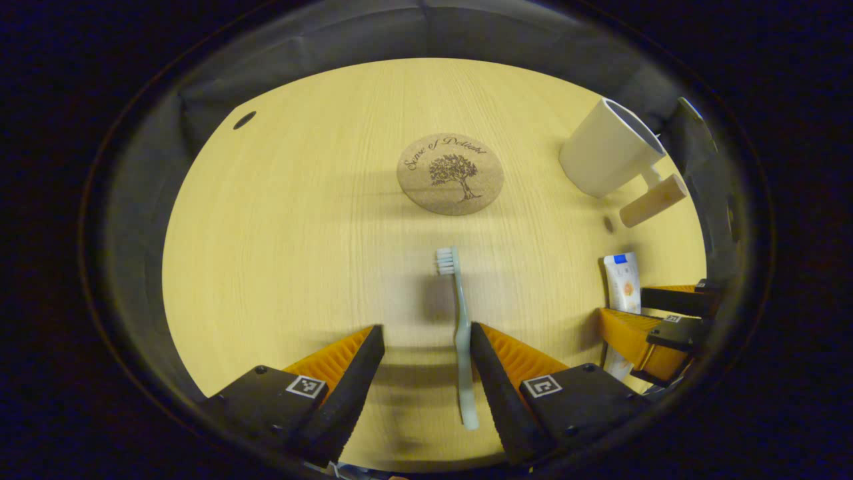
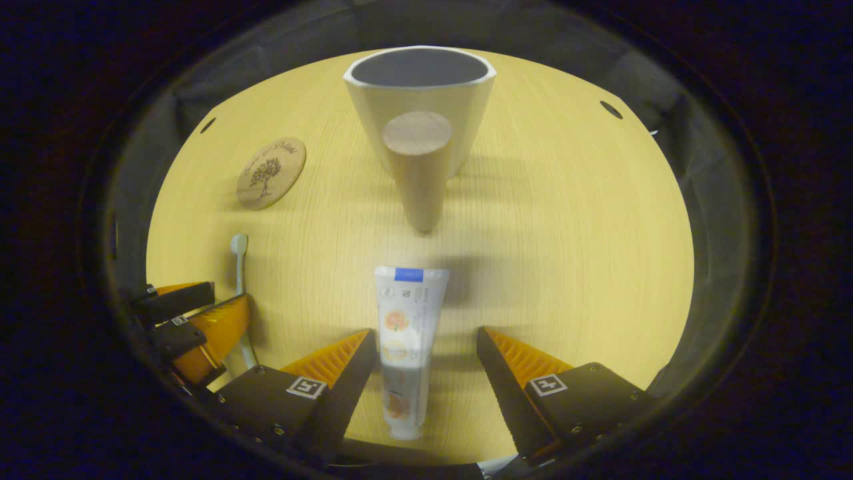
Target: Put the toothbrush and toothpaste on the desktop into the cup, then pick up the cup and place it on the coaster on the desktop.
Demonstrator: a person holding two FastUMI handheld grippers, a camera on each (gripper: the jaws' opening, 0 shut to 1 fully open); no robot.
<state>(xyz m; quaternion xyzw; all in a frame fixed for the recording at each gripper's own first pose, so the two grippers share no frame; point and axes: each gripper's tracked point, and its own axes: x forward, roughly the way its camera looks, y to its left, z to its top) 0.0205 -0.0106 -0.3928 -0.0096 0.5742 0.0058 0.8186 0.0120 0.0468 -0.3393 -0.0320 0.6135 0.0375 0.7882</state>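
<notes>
Both grippers spread wide over their items on the desktop (image 1: 280,267).

Nearest, we note the pale green toothbrush (image 1: 460,333) lying flat between the fingers of the left gripper (image 1: 426,337), handle just beside the right-hand finger, contact unclear, bristles pointing away. The right gripper (image 2: 423,340) straddles the white toothpaste (image 2: 405,333), gripping nothing. Farther off we see the cork coaster (image 1: 450,173) and the white cup (image 2: 420,100) with its wooden handle (image 2: 416,170), both well apart.

both grippers sit low over the tabletop (image 1: 300,233), fingers spread wide; left gripper (image 1: 426,347) and right gripper (image 2: 423,350) side by side
</notes>
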